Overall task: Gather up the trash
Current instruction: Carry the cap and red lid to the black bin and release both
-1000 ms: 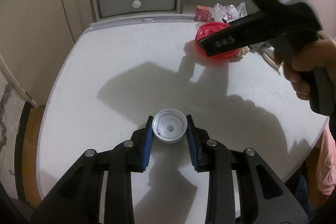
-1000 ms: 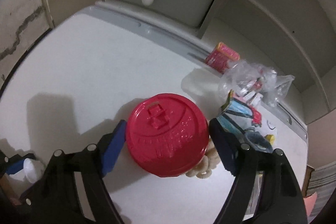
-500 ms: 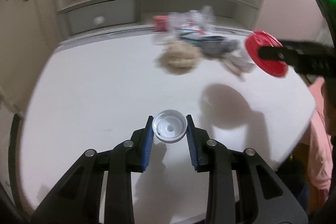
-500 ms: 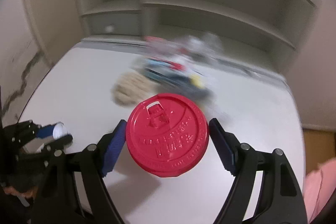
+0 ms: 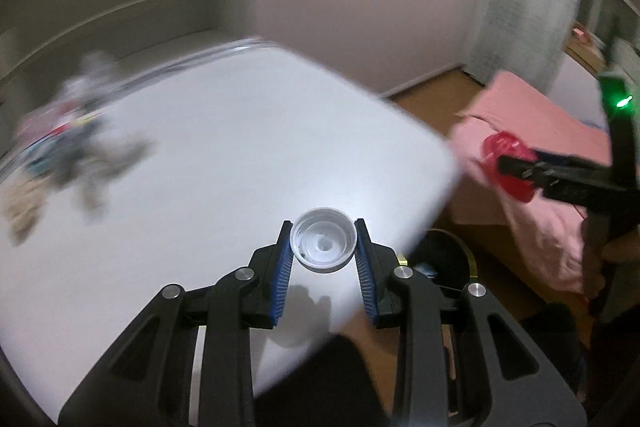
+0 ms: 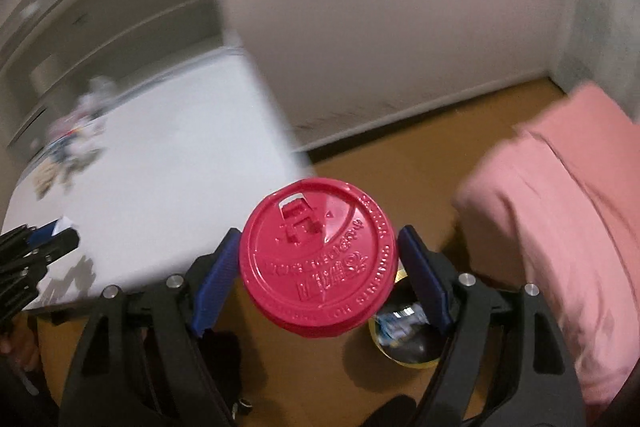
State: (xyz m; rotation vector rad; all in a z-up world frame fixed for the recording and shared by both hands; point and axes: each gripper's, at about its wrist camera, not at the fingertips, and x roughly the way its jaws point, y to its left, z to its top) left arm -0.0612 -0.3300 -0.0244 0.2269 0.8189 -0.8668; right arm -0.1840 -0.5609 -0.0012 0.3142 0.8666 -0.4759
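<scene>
Red plastic fills the right wrist view: the right gripper (image 6: 320, 259) has its blue pads clamped on either edge of a wide red cup lid (image 6: 318, 259), held out over the brown floor (image 6: 400, 163) past the corner of the white table (image 6: 160, 179). Just below and beyond the lid sits a small bin (image 6: 404, 347) with a yellowish rim and some wrappers already inside, partly hidden by the lid and the right-hand finger. Over in the left wrist view, the left gripper (image 5: 323, 247) pinches a small white bottle cap (image 5: 323, 245), open side up, right above the table's near corner, with the dark mouth of the same bin peeking out beyond the edge. A blurred heap of leftover trash (image 5: 68, 147) lies at the far side of the table, so there looks to be more collecting ahead. The step in hand reads as the carry to the bin: the lid wants to be centred over the opening before the jaws part, since it is nearly as wide as the bin's mouth and could catch on the rim and roll off. Tipping it edge-down should help it slip in. The cap is small and will bounce, so a low release is the safer bet, one hand at a time
</scene>
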